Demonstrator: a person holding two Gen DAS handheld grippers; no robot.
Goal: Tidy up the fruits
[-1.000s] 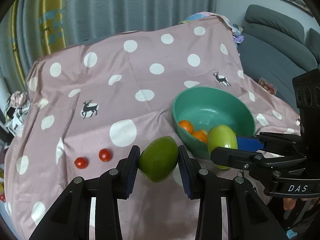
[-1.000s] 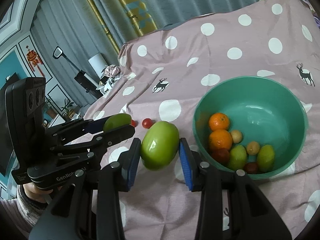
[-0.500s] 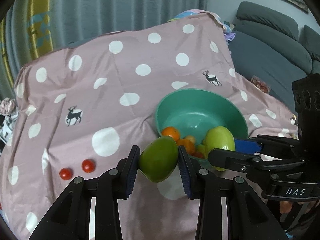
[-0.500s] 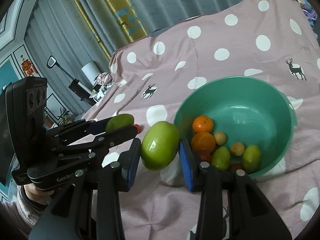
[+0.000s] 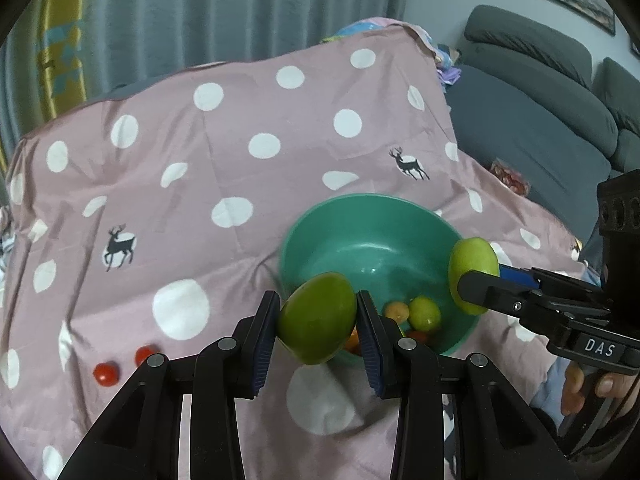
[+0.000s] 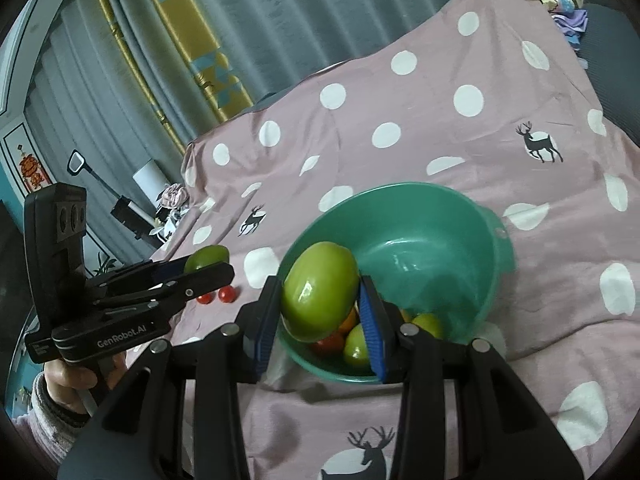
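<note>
I am carrying fruit to the green bowl (image 6: 420,236): my left tool (image 5: 318,322) and right tool (image 6: 320,300) each clench a green mango over its near rim, apparently clear, so next I lower and release.

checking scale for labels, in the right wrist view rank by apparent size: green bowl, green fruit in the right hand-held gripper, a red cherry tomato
1. green bowl
2. green fruit, though it is nearer the camera, which inflates it
3. red cherry tomato, clearly smallest
</note>
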